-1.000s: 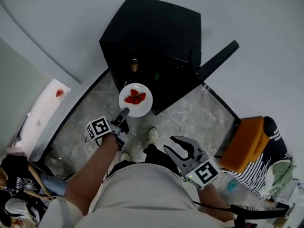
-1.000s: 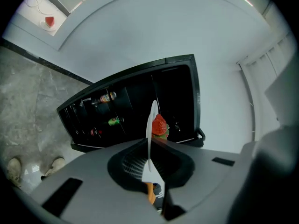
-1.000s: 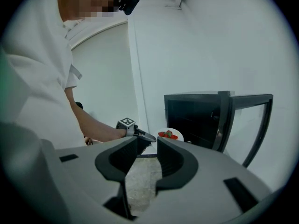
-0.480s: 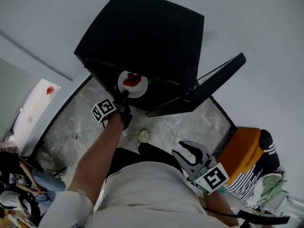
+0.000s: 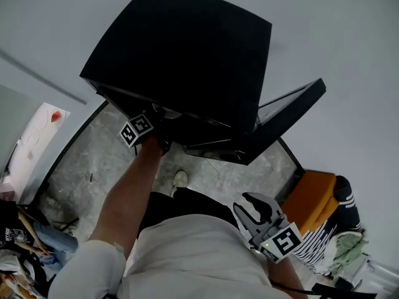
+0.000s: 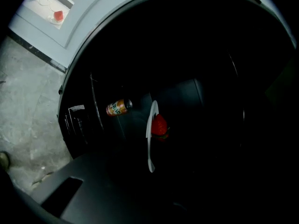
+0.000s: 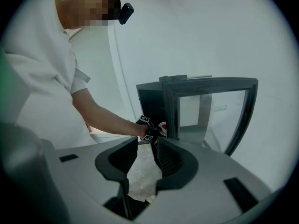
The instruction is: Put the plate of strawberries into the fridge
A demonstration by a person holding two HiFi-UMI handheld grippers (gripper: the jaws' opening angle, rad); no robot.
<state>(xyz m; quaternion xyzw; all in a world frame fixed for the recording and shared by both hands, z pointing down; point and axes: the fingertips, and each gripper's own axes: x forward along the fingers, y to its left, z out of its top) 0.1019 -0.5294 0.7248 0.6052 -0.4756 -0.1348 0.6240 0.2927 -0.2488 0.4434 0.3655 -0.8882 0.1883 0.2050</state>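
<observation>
**PLATE OF STRAWBERRIES: AT FRIDGE, IN L GRIPPER**

- Plate (image 6: 150, 141): white, seen edge-on in L gripper view, inside the dark cavity of the fridge (image 5: 187, 48). Whether it rests on a shelf: can't tell.
- Strawberry (image 6: 159, 125): red, on plate; only one clearly visible.
- L gripper (image 7: 152, 129): clamped on plate rim, arm stretched to fridge mouth. Its marker cube (image 5: 137, 131) sits just outside the opening in head view.
- R gripper (image 7: 147, 148): jaws apart, nothing btwn them, only floor (image 5: 93, 161) beyond. Held low by the person's waist, well apart from fridge.
- Fridge: black, small, stands on floor by pale wall (image 5: 349, 42).
- Door (image 5: 287, 114): glass-fronted, swung open at head view's right.
- Can (image 6: 117, 108): orange label, inside fridge, beyond plate & to its left in L gripper view, not touching it.
- Floor: grey, marbled.
- Orange seat (image 5: 308, 192): near door, w/ striped cloth (image 5: 327, 232) beside it.
- Shoe (image 5: 179, 179): pale, on floor before fridge.
</observation>
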